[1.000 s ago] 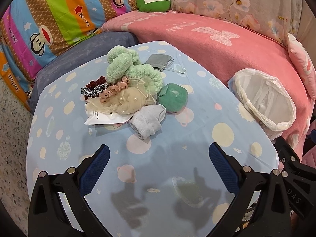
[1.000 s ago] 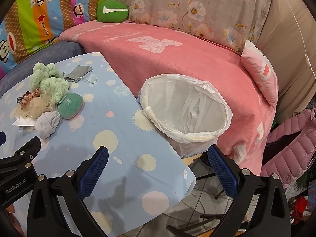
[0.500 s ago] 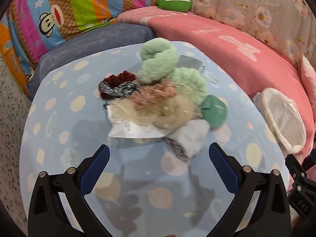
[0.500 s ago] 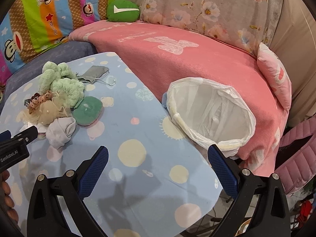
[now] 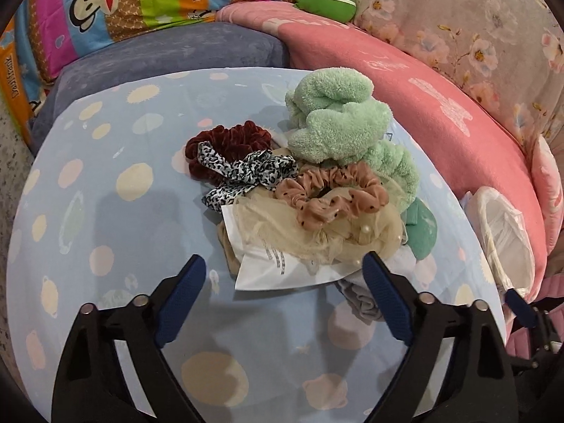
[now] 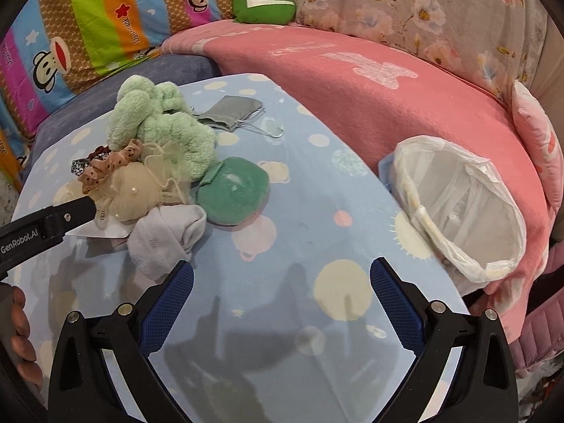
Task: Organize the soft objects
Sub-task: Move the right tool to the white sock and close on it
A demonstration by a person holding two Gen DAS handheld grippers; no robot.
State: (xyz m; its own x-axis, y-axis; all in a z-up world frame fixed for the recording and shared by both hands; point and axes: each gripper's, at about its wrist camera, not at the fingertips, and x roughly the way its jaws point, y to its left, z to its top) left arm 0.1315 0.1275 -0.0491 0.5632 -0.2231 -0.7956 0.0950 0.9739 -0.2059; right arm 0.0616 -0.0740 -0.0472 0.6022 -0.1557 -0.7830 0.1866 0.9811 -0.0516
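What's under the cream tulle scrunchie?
Under the cream tulle scrunchie a white paper tag sticks out; a grey sock lies beside it. Anything deeper is covered.

The left gripper (image 5: pixel 282 275) hangs with its jaws spread wide over the blue spotted table (image 5: pixel 105 211), framing a white card (image 5: pixel 278 268) under a cream tulle scrunchie (image 5: pixel 317 236). On the pile lie a pink dotted scrunchie (image 5: pixel 331 194), a leopard-print scrunchie (image 5: pixel 243 172), a maroon velvet scrunchie (image 5: pixel 225 141) and a mint fleece headband (image 5: pixel 338 120).

Your left tool (image 5: pixel 282 275) has black arms, silver screws and blue textured pads (image 5: pixel 179 296). Your right tool (image 6: pixel 282 282) looks the same. White "GenRobot.AI" lettering marks the left one.
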